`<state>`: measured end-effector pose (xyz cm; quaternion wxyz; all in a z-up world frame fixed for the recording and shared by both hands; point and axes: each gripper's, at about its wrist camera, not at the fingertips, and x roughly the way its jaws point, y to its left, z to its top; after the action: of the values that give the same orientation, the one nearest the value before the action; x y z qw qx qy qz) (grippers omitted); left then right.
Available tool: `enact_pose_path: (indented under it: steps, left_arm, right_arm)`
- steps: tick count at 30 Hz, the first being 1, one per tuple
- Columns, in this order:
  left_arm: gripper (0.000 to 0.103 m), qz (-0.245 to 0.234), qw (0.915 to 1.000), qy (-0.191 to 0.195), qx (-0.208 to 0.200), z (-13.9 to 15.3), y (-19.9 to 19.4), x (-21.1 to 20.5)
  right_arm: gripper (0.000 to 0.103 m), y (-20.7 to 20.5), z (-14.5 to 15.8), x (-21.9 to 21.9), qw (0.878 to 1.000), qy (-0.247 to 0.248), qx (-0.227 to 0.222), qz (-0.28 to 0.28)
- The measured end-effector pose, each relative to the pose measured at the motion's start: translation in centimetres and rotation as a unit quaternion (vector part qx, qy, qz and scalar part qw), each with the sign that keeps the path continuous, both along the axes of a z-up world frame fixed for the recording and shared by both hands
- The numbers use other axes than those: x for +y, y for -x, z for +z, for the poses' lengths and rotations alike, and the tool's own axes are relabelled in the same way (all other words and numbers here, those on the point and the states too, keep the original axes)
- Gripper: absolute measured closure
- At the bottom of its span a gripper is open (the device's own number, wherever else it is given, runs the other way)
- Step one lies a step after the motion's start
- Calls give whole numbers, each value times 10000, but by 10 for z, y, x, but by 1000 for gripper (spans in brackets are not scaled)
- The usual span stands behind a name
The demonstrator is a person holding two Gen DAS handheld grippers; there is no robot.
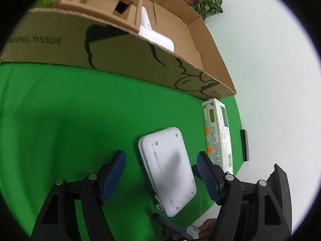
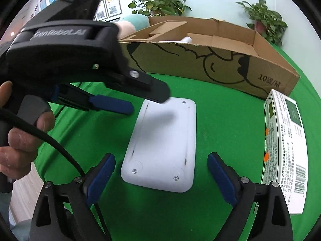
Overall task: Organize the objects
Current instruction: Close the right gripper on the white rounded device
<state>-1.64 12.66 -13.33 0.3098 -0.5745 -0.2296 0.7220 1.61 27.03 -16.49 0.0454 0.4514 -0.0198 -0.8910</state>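
1. Blue-padded fingers of the left gripper (image 1: 161, 177) stand wide apart, one on each long side of the white plastic device (image 1: 167, 170), touching nothing so far as the pictures show.
2. Equally spread, the right gripper (image 2: 161, 177) faces the near short end of the same device (image 2: 162, 146), which lies flat, screw side up, on the green cloth (image 2: 152, 210). No pad touches it.
3. Handling, as a judgement: the shell looks rigid, smooth and probably light, with rounded corners. The low profile leaves little edge to catch. A grip across the narrow width, pads on the two long side walls near the middle, seems safest. Glossy plastic could slip if pinched at a corner.
4. Beyond it, to the right, lies a printed carton (image 2: 284, 150) with barcode and orange stickers, just beside the cardboard box (image 2: 210, 64). That open box stands behind the device and already holds a white object (image 1: 158, 36) and folded cardboard inserts (image 1: 112, 2).
5. Count:
   - two grippers
   - one white device on the cloth
   - one white object in the box
   - one printed carton
   - one cardboard box
   - two potted plants (image 2: 160, 2) behind it
   - one small dark item (image 1: 244, 144) at the cloth's edge, too small to identify
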Motion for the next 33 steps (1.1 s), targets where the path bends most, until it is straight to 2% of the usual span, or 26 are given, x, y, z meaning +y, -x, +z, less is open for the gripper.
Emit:
enact_pose_path:
  steps: [2, 6, 9, 12, 17, 21, 23, 25, 27, 33]
  left_arm:
    - [31, -124, 9997, -183, -103, -3, -2, 7]
    - [32, -186, 9993, -301, -101, -4, -6, 14]
    - [33, -154, 9991, -390, -118, -5, -9, 12]
    - [38, -171, 9989, -397, -177, -6, -13, 12]
    - [38, -160, 9987, -430, -226, -7, -17, 15]
    - [40, -229, 9986, -432, -217, -7, -23, 23]
    - [44, -220, 9987, -408, -232, -7, -24, 24]
    - [61, -183, 9989, -342, -269, -9, -25, 23]
    - [68, -168, 9990, -303, -296, -10, -26, 24]
    - [71, -222, 9994, -172, -211, -7, -32, 29]
  right_arm:
    - [11, 1, 0, 1, 10000, -44, 43, -52]
    - [28, 5, -5, 3, 9999, -56, -24, -86]
    - [36, 6, -5, 2, 9999, -56, -1, -85]
    - [36, 7, -5, 4, 9999, 31, 8, -155]
    - [36, 12, -3, 23, 9976, 626, -62, -289]
    - [36, 15, -3, 26, 9973, 692, -53, -256]
    - [36, 16, -4, 27, 9972, 702, -36, -255]
    - [37, 17, -4, 29, 9971, 715, -29, -242]
    - [37, 19, -4, 26, 9976, 657, -23, -232]
    - [37, -2, -2, 5, 9979, 609, 10, -216]
